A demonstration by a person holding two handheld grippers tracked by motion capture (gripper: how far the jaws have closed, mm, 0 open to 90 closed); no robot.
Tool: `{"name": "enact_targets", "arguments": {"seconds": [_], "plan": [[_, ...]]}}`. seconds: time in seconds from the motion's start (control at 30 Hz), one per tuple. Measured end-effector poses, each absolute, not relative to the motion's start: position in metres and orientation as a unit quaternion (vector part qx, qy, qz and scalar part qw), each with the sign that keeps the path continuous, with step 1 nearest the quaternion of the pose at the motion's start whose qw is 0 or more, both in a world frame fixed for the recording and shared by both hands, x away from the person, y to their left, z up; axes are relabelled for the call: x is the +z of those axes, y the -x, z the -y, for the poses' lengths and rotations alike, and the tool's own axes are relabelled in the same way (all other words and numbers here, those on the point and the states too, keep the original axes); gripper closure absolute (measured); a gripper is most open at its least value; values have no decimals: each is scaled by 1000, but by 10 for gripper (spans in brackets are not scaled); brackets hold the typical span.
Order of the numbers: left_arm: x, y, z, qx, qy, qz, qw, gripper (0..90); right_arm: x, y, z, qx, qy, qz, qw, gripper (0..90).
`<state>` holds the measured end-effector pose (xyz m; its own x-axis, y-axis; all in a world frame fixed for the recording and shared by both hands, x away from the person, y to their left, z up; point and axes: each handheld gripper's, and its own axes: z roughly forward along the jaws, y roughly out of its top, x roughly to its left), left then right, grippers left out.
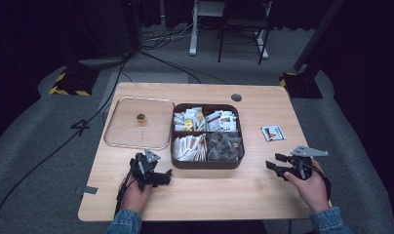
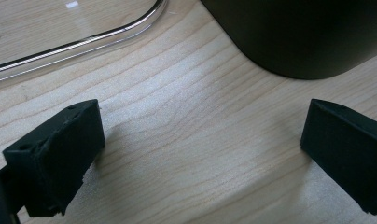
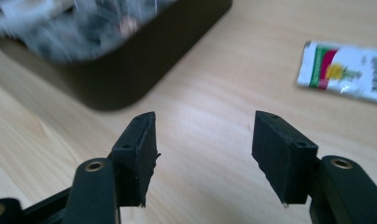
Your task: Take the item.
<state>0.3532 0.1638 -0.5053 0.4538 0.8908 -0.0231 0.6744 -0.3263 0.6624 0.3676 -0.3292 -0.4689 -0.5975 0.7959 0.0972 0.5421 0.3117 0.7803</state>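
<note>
Both empty: left gripper (image 1: 162, 176) wide beside box (image 1: 207, 163); right gripper (image 1: 277, 163) half-open, sachet (image 1: 273, 133) just ahead.

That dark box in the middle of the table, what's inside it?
The dark box has four compartments. The back two hold small paper packets, the front left pale sachets, the front right grey mesh bags. Whatever lies beneath those top layers is covered.
</note>
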Motion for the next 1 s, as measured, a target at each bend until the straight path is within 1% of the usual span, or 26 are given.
{"name": "enact_targets", "arguments": {"seconds": [0.4,0.53,0.63,0.67,0.7,0.73,1.0], "plan": [[-505,-353,-164,176,-795,-492,308,0,-486,-367,318,387,-401,-816,153,393],[-505,-353,-164,176,-795,-492,308,0,-490,-367,312,372,-384,-828,167,360],[-505,-353,-164,176,-795,-492,308,0,-494,-368,310,362,-378,-835,170,321],[-505,-353,-164,176,-795,-492,308,0,-496,-368,310,354,-378,-839,169,284],[-505,-353,-164,176,-795,-492,308,0,-499,-369,310,346,-382,-840,169,197],[-505,-353,-164,176,-795,-492,308,0,-504,-371,309,363,-389,-829,171,143],[-505,-353,-164,176,-795,-492,308,0,-505,-373,309,362,-385,-832,170,126]]}}
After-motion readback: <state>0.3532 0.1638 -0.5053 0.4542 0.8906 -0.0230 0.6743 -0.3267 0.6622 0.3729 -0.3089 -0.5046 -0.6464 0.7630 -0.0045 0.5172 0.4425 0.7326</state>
